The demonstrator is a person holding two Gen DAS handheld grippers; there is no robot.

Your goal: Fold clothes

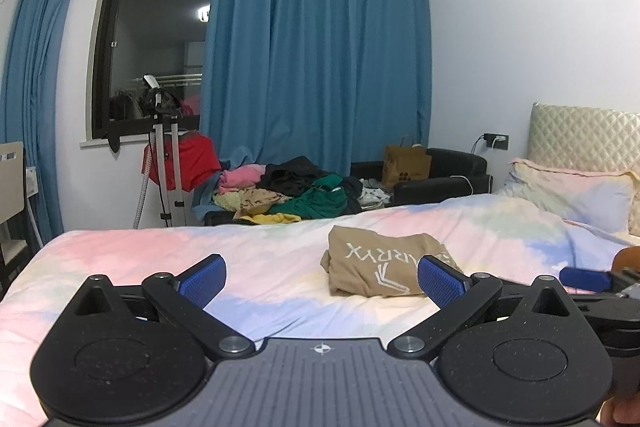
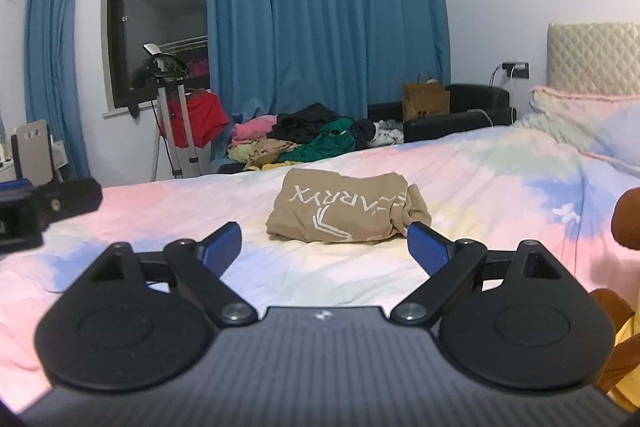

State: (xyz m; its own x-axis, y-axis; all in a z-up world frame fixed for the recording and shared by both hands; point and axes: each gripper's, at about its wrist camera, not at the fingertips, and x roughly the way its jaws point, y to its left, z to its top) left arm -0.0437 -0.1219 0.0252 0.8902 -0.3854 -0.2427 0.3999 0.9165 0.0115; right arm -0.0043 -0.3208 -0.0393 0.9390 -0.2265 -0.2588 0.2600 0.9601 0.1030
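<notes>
A tan garment with white lettering (image 1: pixel 372 261) lies folded in a small bundle on the pastel bedspread (image 1: pixel 260 259); it also shows in the right wrist view (image 2: pixel 344 211). My left gripper (image 1: pixel 322 279) is open and empty, held above the bed short of the bundle, which sits ahead and to its right. My right gripper (image 2: pixel 324 247) is open and empty, with the bundle just ahead between its fingers' line. The right gripper's blue pad shows at the left wrist view's right edge (image 1: pixel 584 277); the left gripper's body shows at the right wrist view's left edge (image 2: pixel 44 207).
A heap of loose clothes (image 1: pixel 296 191) lies beyond the bed's far edge, below blue curtains (image 1: pixel 316 47). A garment steamer stand (image 1: pixel 166 163) with a red item stands by the window. A black sofa with a paper bag (image 1: pixel 406 165) is at the back. Pillows (image 1: pixel 568 193) lie at the right.
</notes>
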